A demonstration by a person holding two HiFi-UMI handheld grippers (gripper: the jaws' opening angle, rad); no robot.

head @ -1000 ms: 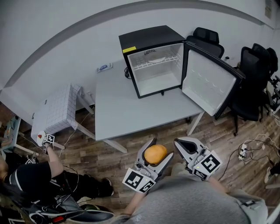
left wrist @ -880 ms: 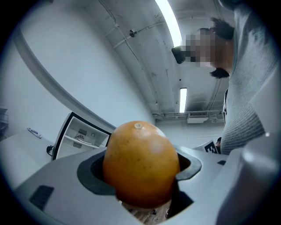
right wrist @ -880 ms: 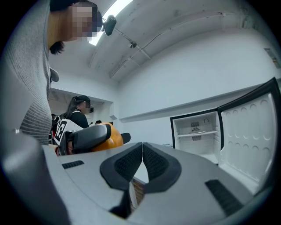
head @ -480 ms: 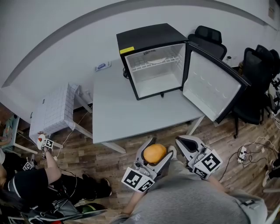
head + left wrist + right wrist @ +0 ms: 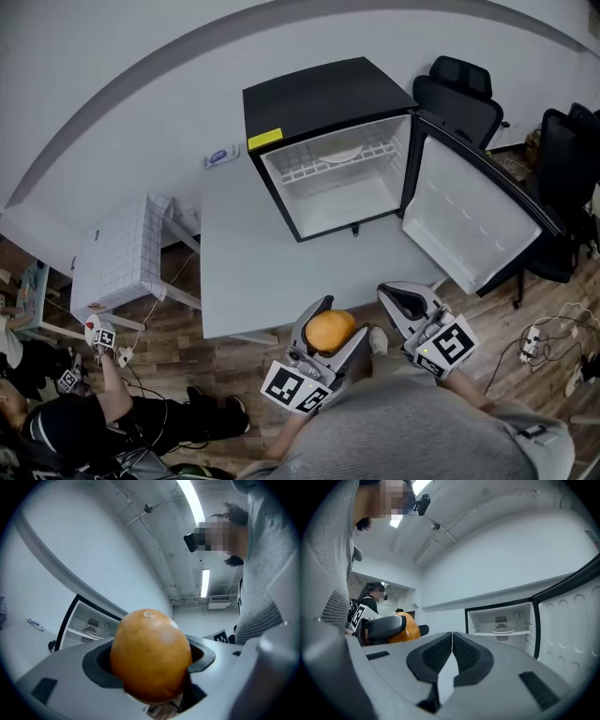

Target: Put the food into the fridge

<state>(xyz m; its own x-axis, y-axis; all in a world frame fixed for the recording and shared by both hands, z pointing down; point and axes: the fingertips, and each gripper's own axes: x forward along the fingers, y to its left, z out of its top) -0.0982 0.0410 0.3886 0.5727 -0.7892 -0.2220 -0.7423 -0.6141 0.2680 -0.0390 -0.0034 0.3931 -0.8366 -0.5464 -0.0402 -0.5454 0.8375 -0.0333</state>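
An orange (image 5: 330,330) sits between the jaws of my left gripper (image 5: 330,321), which is shut on it, held above the floor at the table's near edge. In the left gripper view the orange (image 5: 151,654) fills the middle, pressed between both pads. My right gripper (image 5: 401,302) hangs just to the right, shut with nothing in it; its pads (image 5: 452,657) meet in the right gripper view. The black mini fridge (image 5: 323,103) stands on the grey table (image 5: 253,253) with its door (image 5: 473,230) swung wide to the right. Its white inside holds a wire shelf (image 5: 333,157).
A small white checked table (image 5: 117,248) stands to the left. A person (image 5: 84,412) crouches at lower left on the wood floor. Black office chairs (image 5: 459,94) stand behind the fridge door. A power strip and cables (image 5: 534,337) lie on the floor at right.
The view has shifted: the fridge and table now sit lower and nearer in the head view. Both grippers hold their places relative to me, the orange still gripped.
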